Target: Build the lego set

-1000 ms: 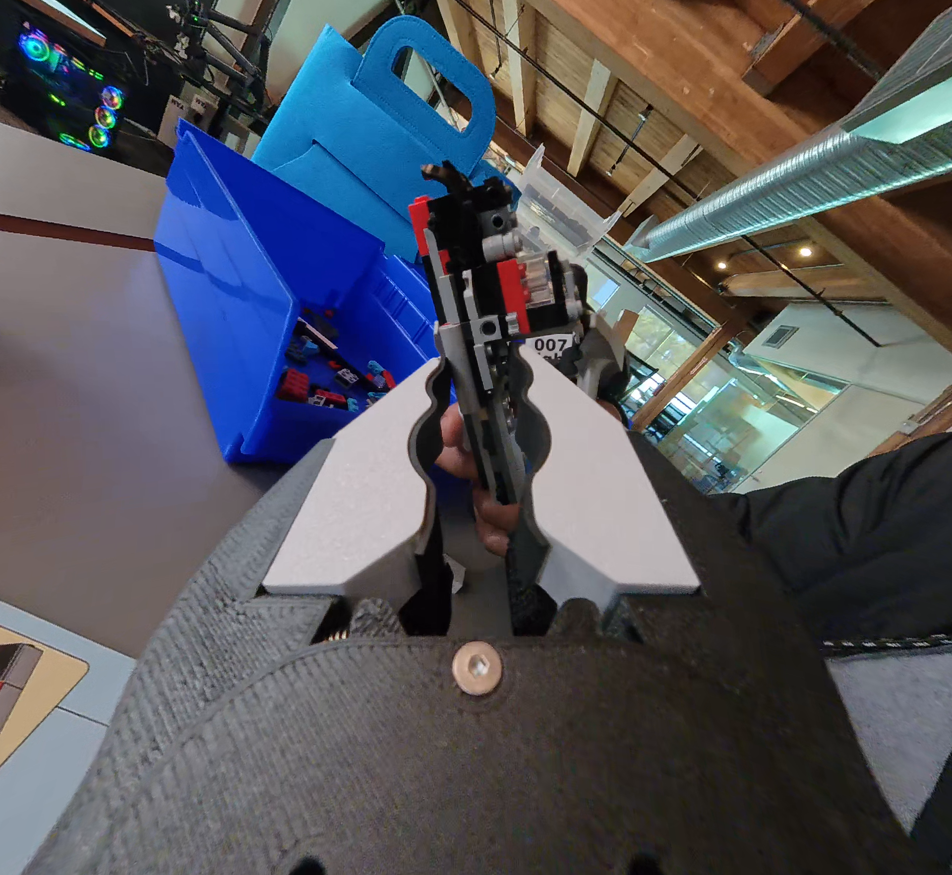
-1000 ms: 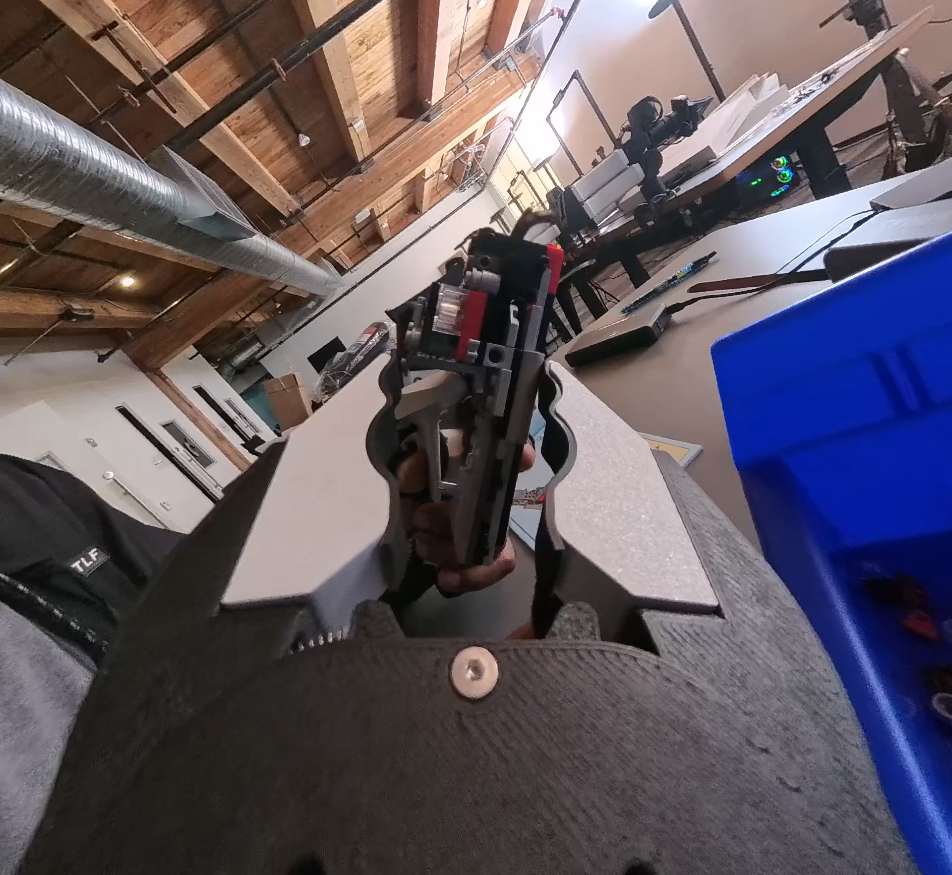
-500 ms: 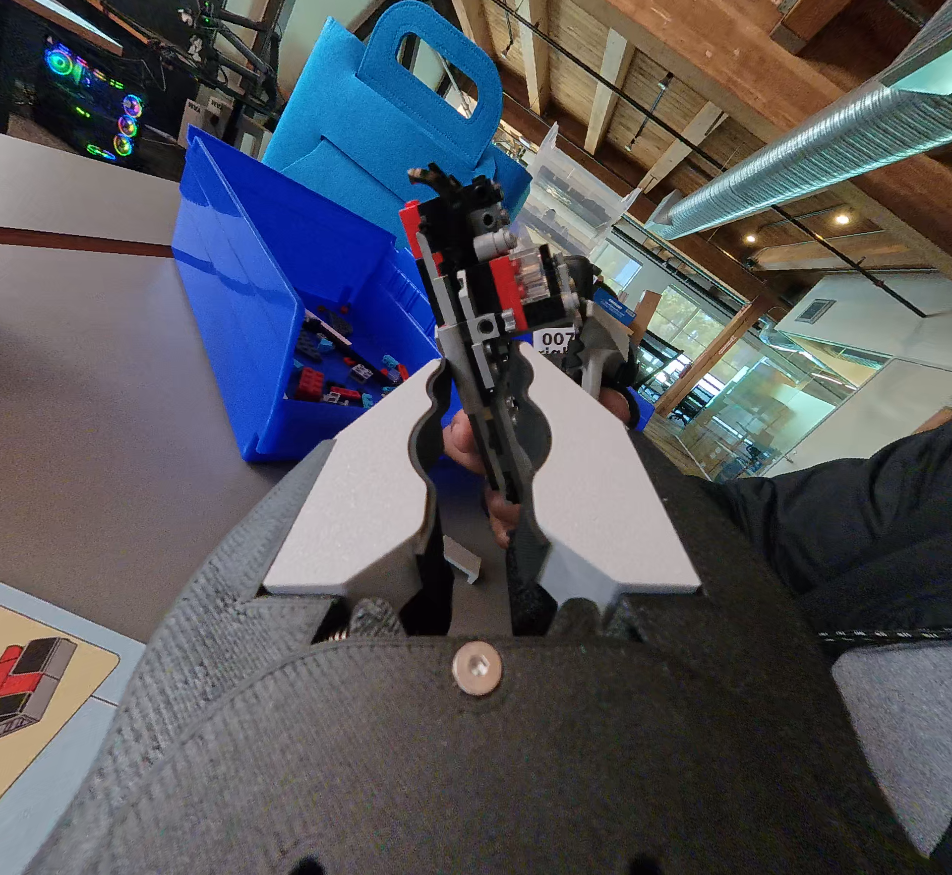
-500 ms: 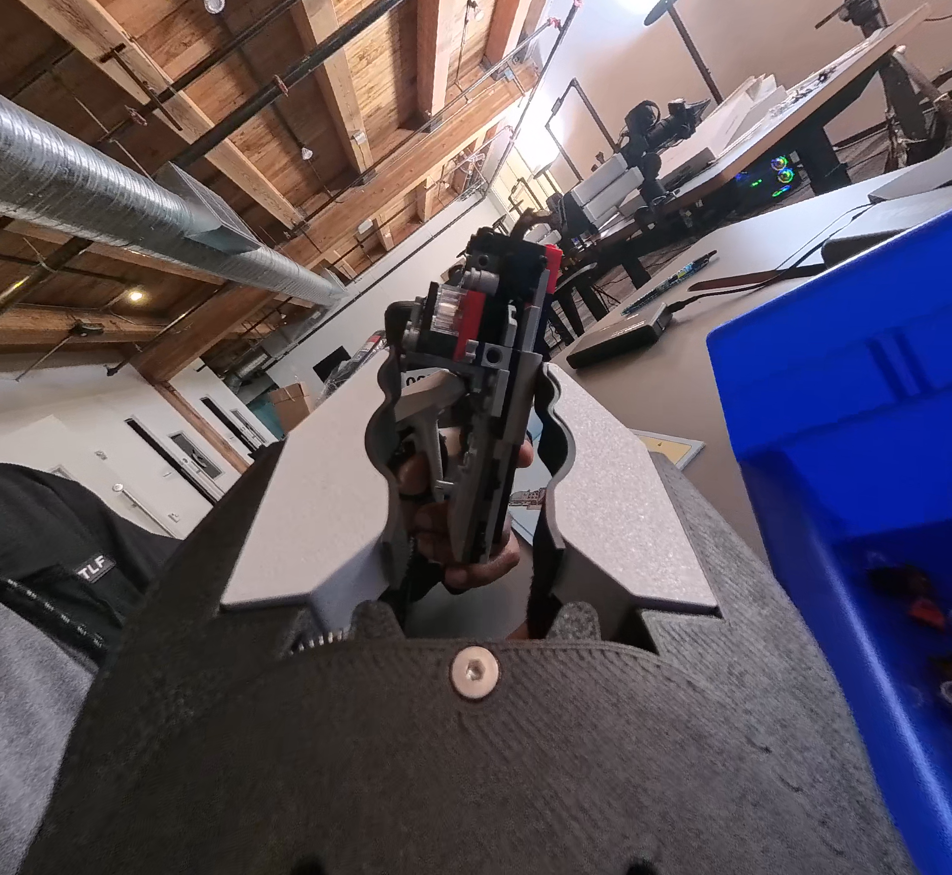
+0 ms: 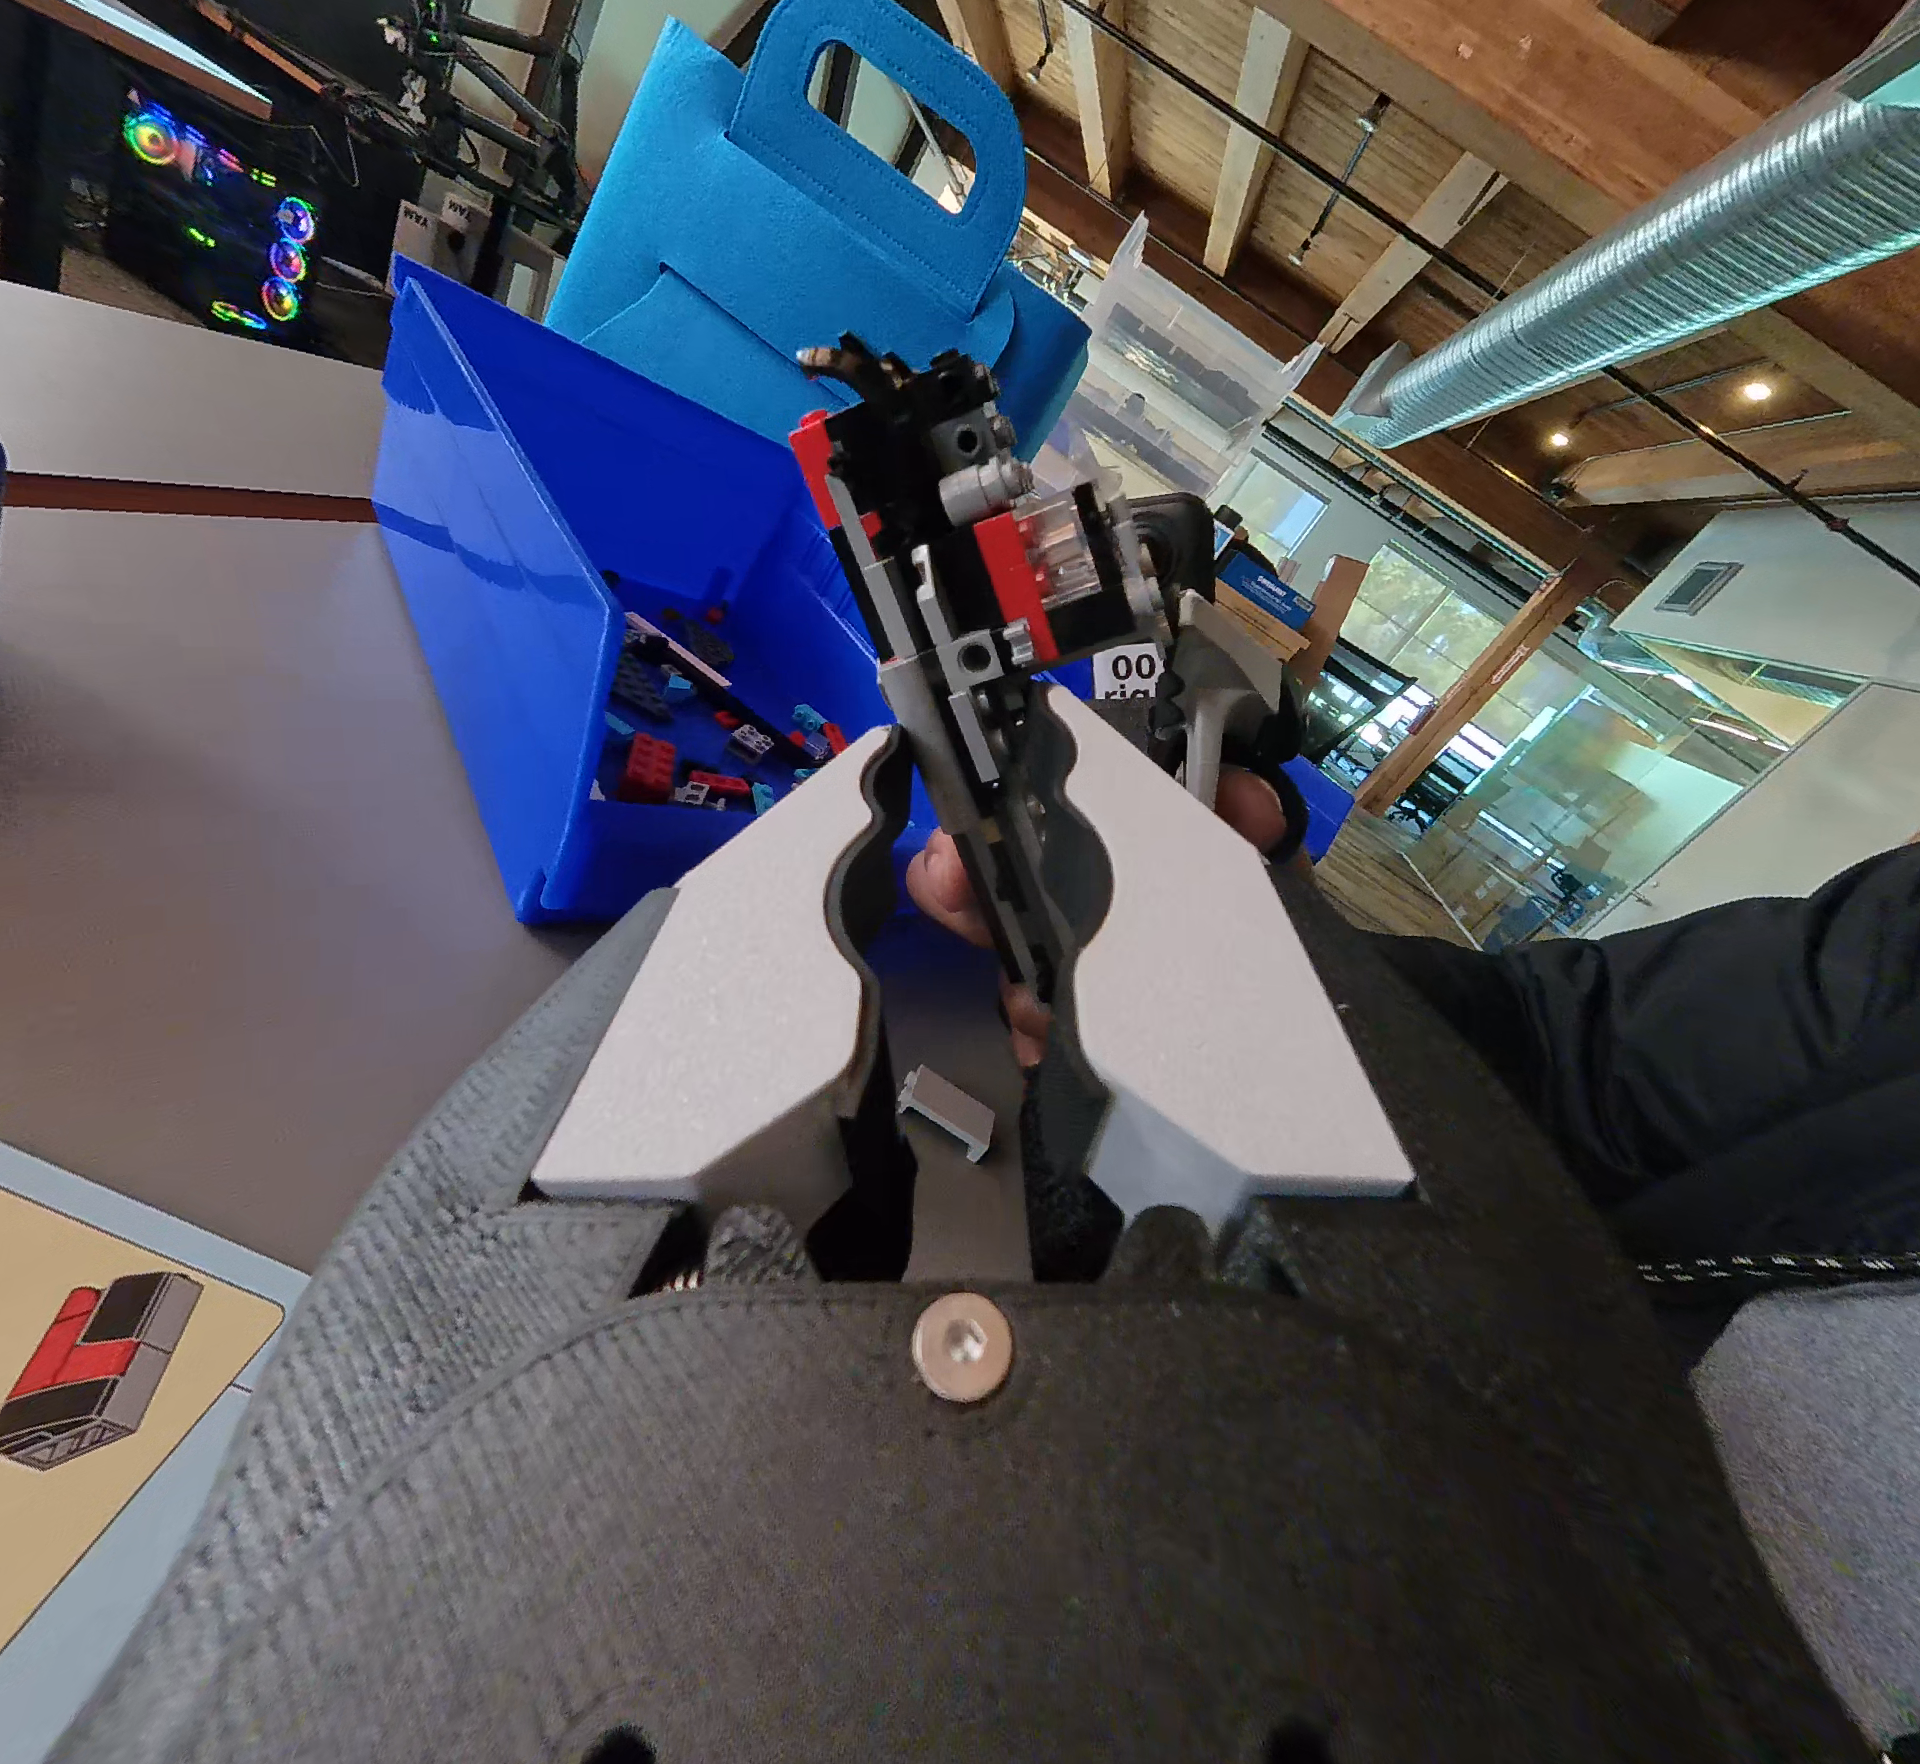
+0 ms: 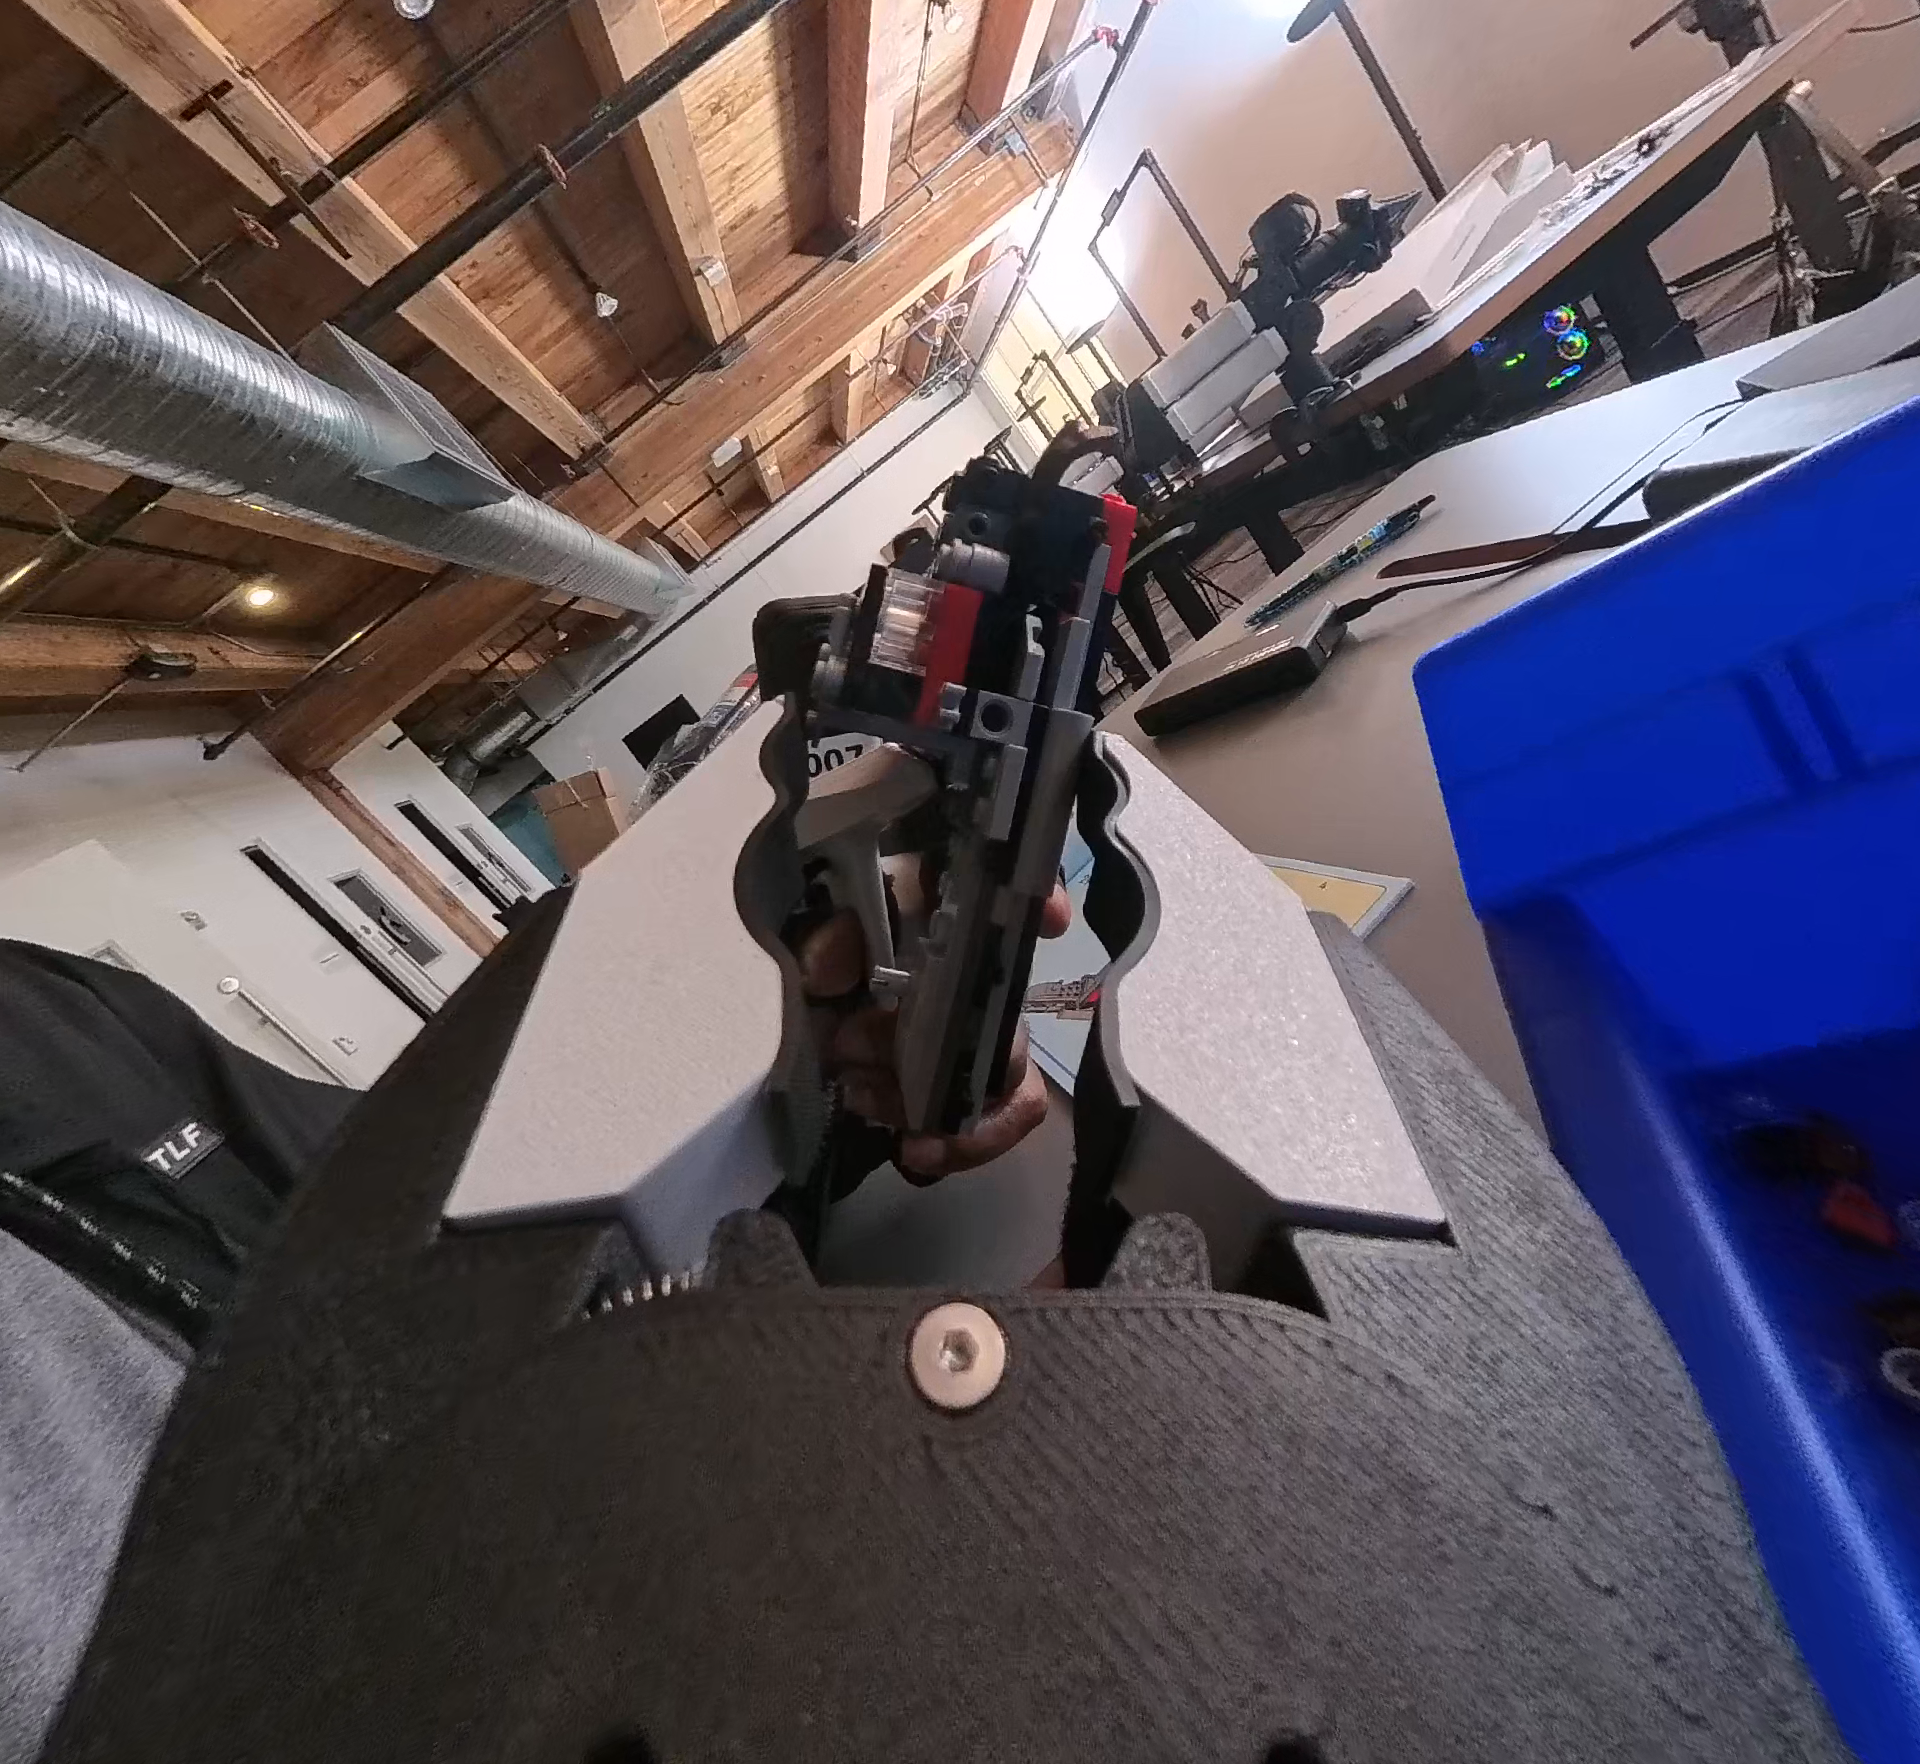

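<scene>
In the left wrist view, my left gripper (image 5: 977,867) clamps the lower end of the lego model (image 5: 961,571), raised above the counter (image 5: 208,779) near the blue bin (image 5: 499,592). In the right wrist view, my right gripper (image 6: 935,867) stands apart around the same model (image 6: 987,779); whether it grips, I cannot tell.

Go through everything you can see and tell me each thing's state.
Black, red and grey lego model: part-built, upright, off the grey table.
Left hand-held gripper: jaws flank the model; grip unclear.
Right hand-held gripper: same.
Blue plastic bin: open, loose bricks inside.
Blue felt bag: standing upright.
Small grey lego piece: loose on table.
Printed instruction page: lying flat.
</scene>
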Available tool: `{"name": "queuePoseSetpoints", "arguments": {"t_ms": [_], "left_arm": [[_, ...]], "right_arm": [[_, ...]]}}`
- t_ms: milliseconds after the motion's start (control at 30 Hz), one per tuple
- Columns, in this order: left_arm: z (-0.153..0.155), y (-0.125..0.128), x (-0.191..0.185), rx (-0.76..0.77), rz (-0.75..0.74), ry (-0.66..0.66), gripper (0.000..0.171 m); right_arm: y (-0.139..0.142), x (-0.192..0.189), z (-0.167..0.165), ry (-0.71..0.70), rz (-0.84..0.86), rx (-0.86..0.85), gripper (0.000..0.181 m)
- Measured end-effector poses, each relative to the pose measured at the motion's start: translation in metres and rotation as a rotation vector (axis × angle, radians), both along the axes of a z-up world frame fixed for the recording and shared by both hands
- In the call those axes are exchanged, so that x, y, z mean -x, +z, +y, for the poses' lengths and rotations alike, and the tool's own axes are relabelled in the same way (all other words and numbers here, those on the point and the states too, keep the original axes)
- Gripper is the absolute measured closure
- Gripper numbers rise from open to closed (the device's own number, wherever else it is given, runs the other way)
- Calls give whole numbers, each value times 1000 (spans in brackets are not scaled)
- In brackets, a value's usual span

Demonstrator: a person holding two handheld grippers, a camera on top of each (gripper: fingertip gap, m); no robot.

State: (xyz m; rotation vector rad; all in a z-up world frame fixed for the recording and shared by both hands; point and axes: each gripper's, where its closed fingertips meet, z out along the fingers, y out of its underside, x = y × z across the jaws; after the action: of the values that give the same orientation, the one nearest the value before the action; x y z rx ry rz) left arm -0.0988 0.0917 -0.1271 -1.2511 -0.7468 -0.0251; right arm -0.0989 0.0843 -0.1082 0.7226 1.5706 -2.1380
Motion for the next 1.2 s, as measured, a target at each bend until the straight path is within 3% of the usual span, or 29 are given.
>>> {"name": "queuePoseSetpoints", "arguments": {"t_ms": [467, 633, 700, 767, 833, 900, 1200], "left_arm": [[0, -3, 1, 26, 0, 6, 147], [2, 0, 1, -43, -67, -27, 147], [4, -8, 3, -30, -123, -40, 132], [6, -12, 2, -39, -154, -64, 129], [9, -12, 1, -78, -172, -82, 133], [10, -9, -1, -120, -176, -106, 151], [9, -7, -2, -268, -285, -165, 154]], "right_arm": [[-2, 2, 0, 9, -20, -1, 127], [0, 3, 1, -5, -32, 39, 127], [2, 6, 3, -13, -38, 67, 127], [2, 7, 4, -18, -43, 74, 127], [1, 7, 3, -16, -44, 70, 127], [0, 7, 2, -16, -52, 66, 128], [0, 11, 1, -28, -84, 19, 127]]}}
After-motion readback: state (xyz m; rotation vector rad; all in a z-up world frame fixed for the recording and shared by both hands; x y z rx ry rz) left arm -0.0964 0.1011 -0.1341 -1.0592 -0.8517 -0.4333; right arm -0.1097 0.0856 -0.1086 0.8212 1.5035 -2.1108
